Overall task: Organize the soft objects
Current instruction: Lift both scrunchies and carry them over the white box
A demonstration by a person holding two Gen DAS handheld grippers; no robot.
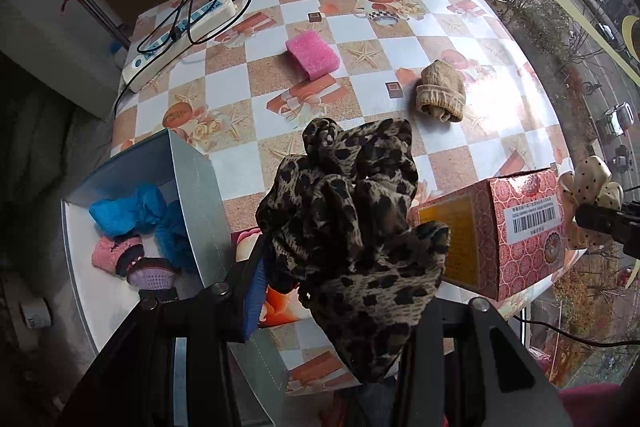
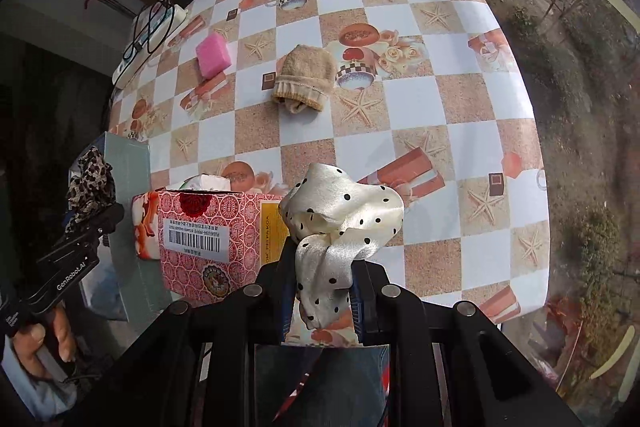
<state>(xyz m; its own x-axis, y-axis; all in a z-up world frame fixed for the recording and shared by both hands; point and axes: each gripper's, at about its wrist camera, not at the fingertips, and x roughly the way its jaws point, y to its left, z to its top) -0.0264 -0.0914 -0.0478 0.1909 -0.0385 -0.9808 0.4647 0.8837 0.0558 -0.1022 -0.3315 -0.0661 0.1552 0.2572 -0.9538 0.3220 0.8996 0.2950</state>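
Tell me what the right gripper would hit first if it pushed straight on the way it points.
Probably the checked tablecloth: the right gripper, shut on the polka-dot scrunchie, points steeply down at bare cloth right of the red box. Depth is uncertain.

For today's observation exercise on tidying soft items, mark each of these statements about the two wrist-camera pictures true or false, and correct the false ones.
1. The left gripper holds a leopard-print scrunchie. True.
2. The right gripper is empty. False: its fingers pinch a cream polka-dot scrunchie.
3. The pink sponge lies inside the grey box. False: it lies on the checked tablecloth; the box holds blue and pink soft items.
4. A beige knitted piece lies on the tablecloth. True.
5. A power strip sits near the table's far left edge. True.
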